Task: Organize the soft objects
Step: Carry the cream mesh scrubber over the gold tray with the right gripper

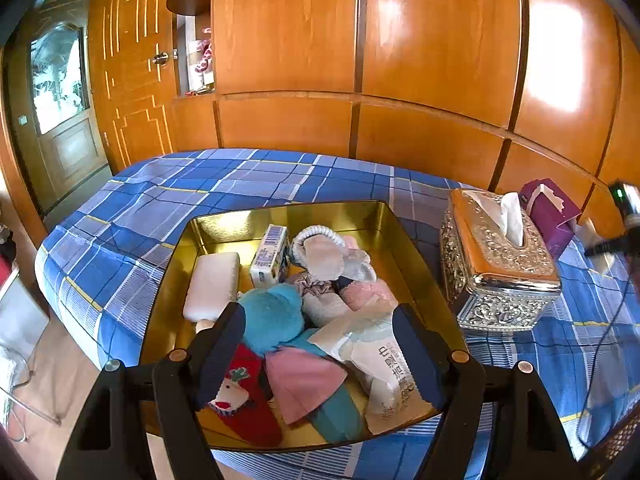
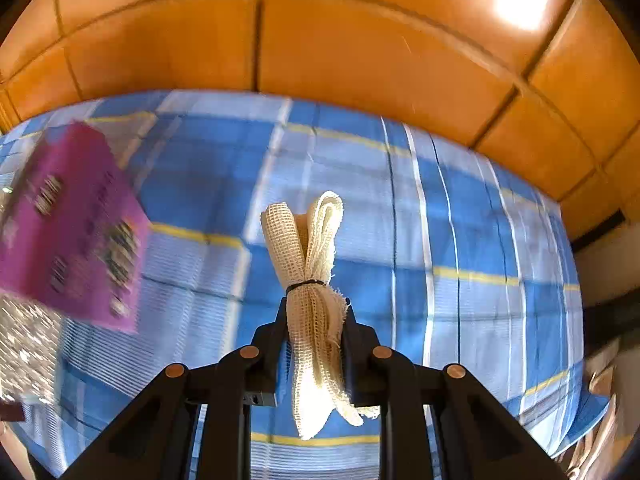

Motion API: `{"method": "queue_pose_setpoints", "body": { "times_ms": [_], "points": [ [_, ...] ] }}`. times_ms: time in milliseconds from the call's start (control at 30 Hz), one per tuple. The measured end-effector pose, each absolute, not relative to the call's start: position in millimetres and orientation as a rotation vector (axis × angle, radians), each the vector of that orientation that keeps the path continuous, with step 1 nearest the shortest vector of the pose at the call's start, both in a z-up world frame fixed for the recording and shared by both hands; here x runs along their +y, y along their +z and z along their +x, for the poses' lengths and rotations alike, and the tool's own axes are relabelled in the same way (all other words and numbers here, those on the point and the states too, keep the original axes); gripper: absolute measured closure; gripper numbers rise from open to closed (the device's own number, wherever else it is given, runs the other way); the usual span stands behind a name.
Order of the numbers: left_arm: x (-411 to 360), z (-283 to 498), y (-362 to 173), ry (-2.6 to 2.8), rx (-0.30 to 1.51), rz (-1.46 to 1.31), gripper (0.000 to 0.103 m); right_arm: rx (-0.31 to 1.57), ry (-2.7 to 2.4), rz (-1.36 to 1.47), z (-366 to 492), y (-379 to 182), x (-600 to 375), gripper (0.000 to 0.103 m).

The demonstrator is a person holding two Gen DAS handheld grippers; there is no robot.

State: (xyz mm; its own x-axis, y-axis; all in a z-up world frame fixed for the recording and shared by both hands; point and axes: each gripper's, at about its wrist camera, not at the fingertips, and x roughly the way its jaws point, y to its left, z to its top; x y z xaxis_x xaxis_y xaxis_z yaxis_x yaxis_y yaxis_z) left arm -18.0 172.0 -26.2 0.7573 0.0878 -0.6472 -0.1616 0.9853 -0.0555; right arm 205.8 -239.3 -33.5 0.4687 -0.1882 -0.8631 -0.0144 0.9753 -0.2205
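Note:
A gold metal tray point(image 1: 416, 256) sits on the blue plaid bed. It holds several soft things: a blue plush toy point(image 1: 272, 316), a red sock point(image 1: 244, 396), a pink cloth point(image 1: 304, 380), a white pad point(image 1: 214, 284), a small carton point(image 1: 270, 256) and plastic-wrapped packs point(image 1: 384, 364). My left gripper point(image 1: 318, 322) is open above the tray's near half, its fingers on either side of the plush toy and packs. My right gripper point(image 2: 316, 312) is shut on a cream mesh cloth bundle point(image 2: 312, 256) tied with a black band, held above the bed.
An ornate silver tissue box point(image 1: 496, 268) stands right of the tray, with a purple tissue box point(image 1: 550, 212) behind it; the purple box also shows blurred at the left of the right wrist view point(image 2: 76, 228). Wooden wall panels point(image 1: 360, 60) back the bed. A black cable point(image 1: 604, 328) crosses the right side.

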Motion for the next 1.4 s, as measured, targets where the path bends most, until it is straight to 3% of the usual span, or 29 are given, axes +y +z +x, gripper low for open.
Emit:
{"method": "queue_pose_setpoints", "body": {
  "times_ms": [400, 800, 1067, 1400],
  "points": [
    [165, -19, -29, 0.109, 0.706, -0.101, 0.026, 0.871, -0.042, -0.302, 224, 51, -176, 0.083],
    [168, -19, -32, 0.118, 0.706, -0.107, 0.026, 0.679, 0.214, -0.368, 170, 92, -91, 0.083],
    [182, -20, -29, 0.161, 0.695, -0.115, 0.026, 0.754, 0.472, -0.355, 127, 68, -26, 0.083],
    [207, -27, -23, 0.230, 0.674, -0.144, 0.026, 0.881, 0.704, -0.400, 82, -11, 53, 0.083]
  ]
}}
